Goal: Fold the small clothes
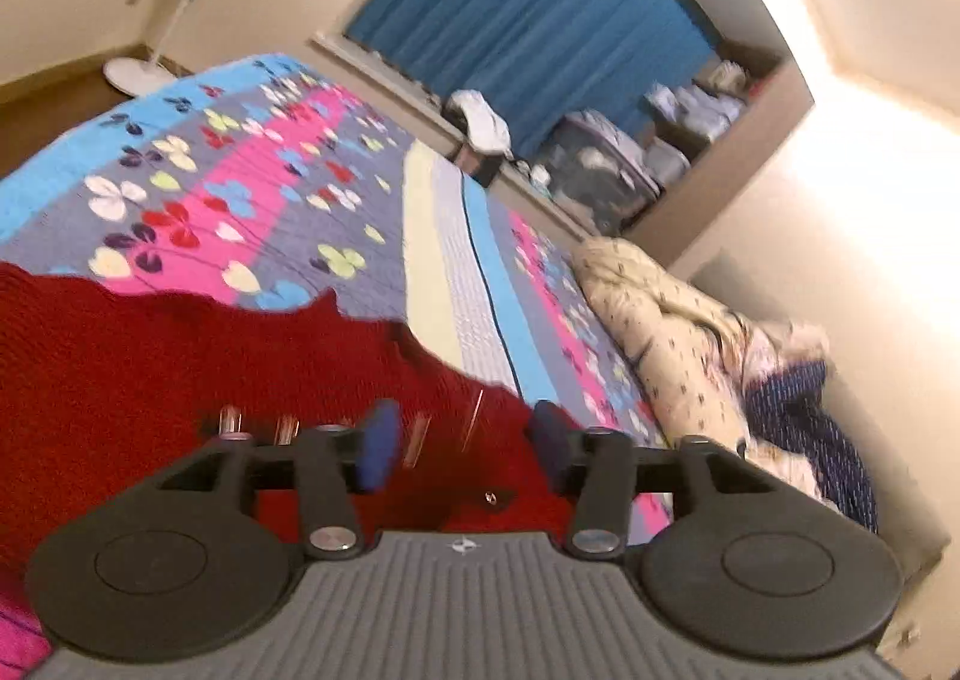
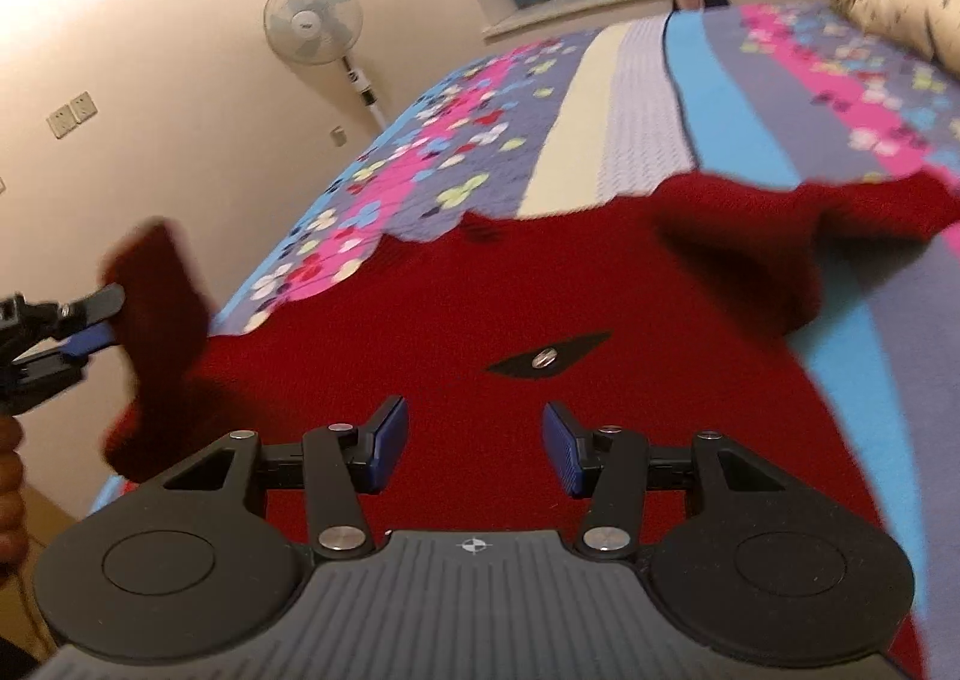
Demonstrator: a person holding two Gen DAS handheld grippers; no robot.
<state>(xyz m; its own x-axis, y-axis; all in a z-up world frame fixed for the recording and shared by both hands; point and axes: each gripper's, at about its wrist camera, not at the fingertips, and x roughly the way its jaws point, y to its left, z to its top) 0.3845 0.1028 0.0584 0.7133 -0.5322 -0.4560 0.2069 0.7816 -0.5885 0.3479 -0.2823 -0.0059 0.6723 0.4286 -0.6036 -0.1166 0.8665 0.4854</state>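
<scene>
A red knit sweater (image 2: 456,308) lies spread on the bed; it also shows in the left wrist view (image 1: 180,368). My right gripper (image 2: 475,449) is open just above the sweater's body, holding nothing. My left gripper (image 1: 462,449) has its blue pads apart over the red knit in its own view. In the right wrist view the left gripper (image 2: 102,320) sits at the far left, with a raised red sleeve end (image 2: 156,284) at its fingertips; whether it pinches the cloth is unclear. A sleeve (image 2: 798,236) lies folded at the right.
The bed has a floral quilt (image 1: 270,188) in blue, pink and grey. A cream duvet (image 1: 654,320) is bunched at the head end. A standing fan (image 2: 315,23) is by the wall. A blue curtain (image 1: 540,8) and a cluttered ledge (image 1: 600,164) are behind the bed.
</scene>
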